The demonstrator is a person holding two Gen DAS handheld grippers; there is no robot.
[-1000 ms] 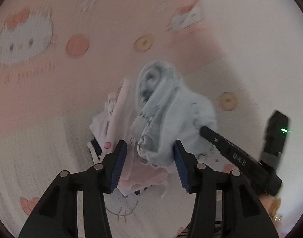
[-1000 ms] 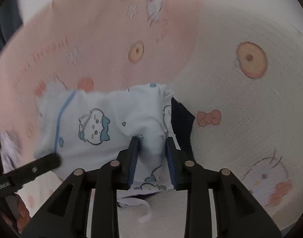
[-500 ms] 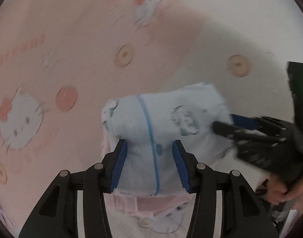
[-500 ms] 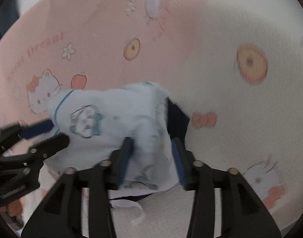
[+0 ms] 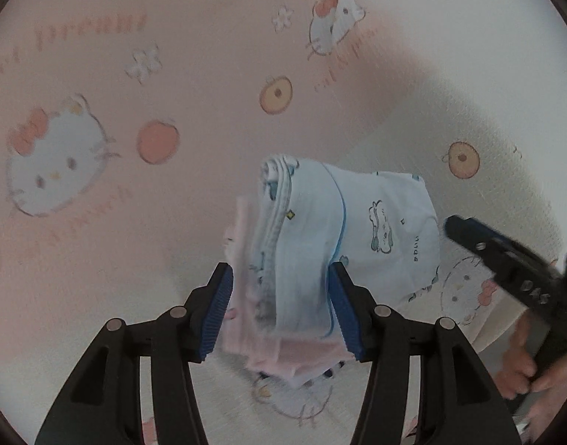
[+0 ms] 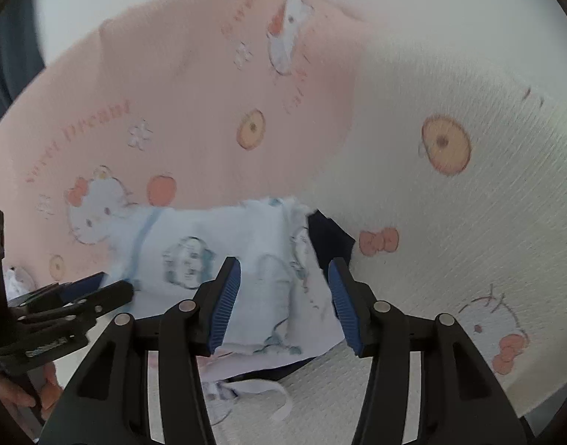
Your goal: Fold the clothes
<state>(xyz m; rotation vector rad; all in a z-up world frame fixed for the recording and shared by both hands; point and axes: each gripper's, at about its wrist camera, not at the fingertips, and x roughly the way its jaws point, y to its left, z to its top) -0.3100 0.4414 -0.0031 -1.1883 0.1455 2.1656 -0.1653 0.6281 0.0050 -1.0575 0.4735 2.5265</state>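
Garment: light blue folded garment (image 5: pixel 357 222) with cartoon prints and a darker blue trim line, lying on the bedsheet (image 5: pixel 172 74); seen again from the right wrist (image 6: pixel 216 244), blurred there.
Under it: pink garment (image 5: pixel 283 356) pokes out at the near edge; how far it runs beneath is hidden.
Dark piece: navy cloth (image 6: pixel 328 241) shows at the blue garment's right edge in the right wrist view; most of it is covered, cannot tell what it is.
Left gripper: left gripper (image 5: pixel 279 307) straddles the thick folded end of the stack; jaws have just been opening. Right pad sits at the blue cloth's edge, left pad just beside the pink edge; cannot confirm any squeeze, reads as released.
Right gripper: right gripper (image 6: pixel 283 296) jaws spread, blue cloth lying between them with gaps on both sides, nothing gripped; they have just been opening, mostly early in the last second.
Cut off: both grippers' bodies run out of frame at the bottom; a hand (image 5: pixel 520 367) on the right gripper's handle is only partly visible.
Writing, garment: small dark letters near a cloud-like print, too small to read.
Writing, sheet: pink script, looks like "Sweet Dreams", partly blurred; cat-face, apple and bow prints.
Writing, tool: embossed letters on the other gripper's arm, not legible.
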